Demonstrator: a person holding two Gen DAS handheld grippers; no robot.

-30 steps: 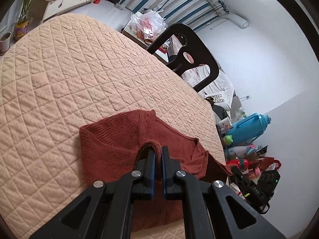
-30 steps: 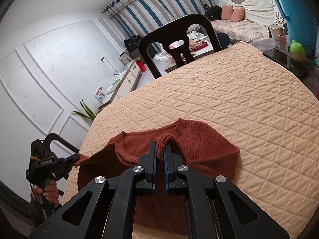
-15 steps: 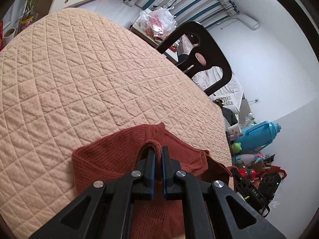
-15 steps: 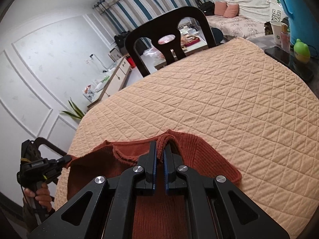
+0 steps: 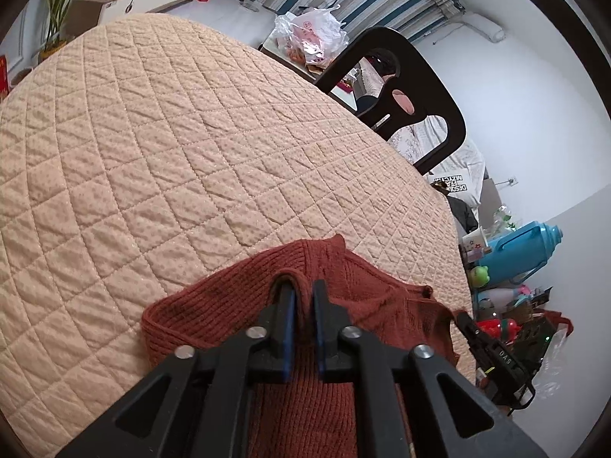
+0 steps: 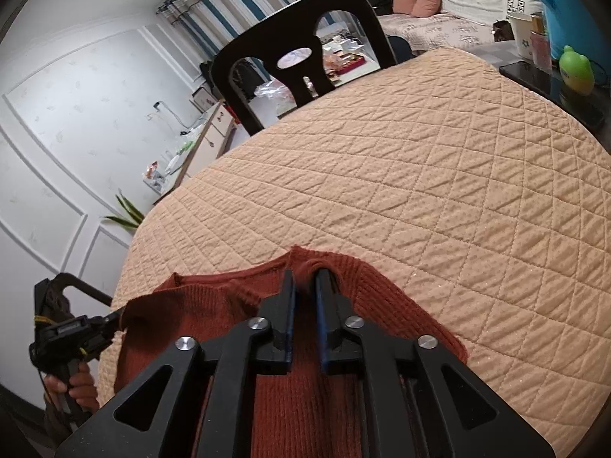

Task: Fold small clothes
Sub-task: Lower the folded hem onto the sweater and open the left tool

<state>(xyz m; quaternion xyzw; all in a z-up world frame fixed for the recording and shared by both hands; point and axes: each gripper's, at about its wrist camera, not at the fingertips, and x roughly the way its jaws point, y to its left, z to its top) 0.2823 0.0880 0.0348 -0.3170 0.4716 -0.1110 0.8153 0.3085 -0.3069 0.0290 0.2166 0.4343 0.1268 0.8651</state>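
Note:
A rust-red knitted garment (image 5: 244,297) lies at the near edge of a table under a peach quilted cover (image 5: 160,145). My left gripper (image 5: 303,286) is shut on a pinch of its knit near one top corner. My right gripper (image 6: 304,278) is shut on the garment (image 6: 385,305) near the other top corner. The neckline edge runs between the two grips. In the right wrist view the left gripper (image 6: 95,324) shows at the far left, holding the garment's corner. The garment's lower part is hidden under the gripper bodies.
A black chair (image 5: 404,91) stands at the table's far side, also in the right wrist view (image 6: 301,49). A blue jug (image 5: 523,248) and clutter sit off the table's right. A phone (image 6: 550,87) and a green toy (image 6: 576,68) lie beyond the cover's edge.
Both grippers, still shut on the garment, have drawn back toward the near table edge, dragging the garment with them. More bare quilt shows beyond it.

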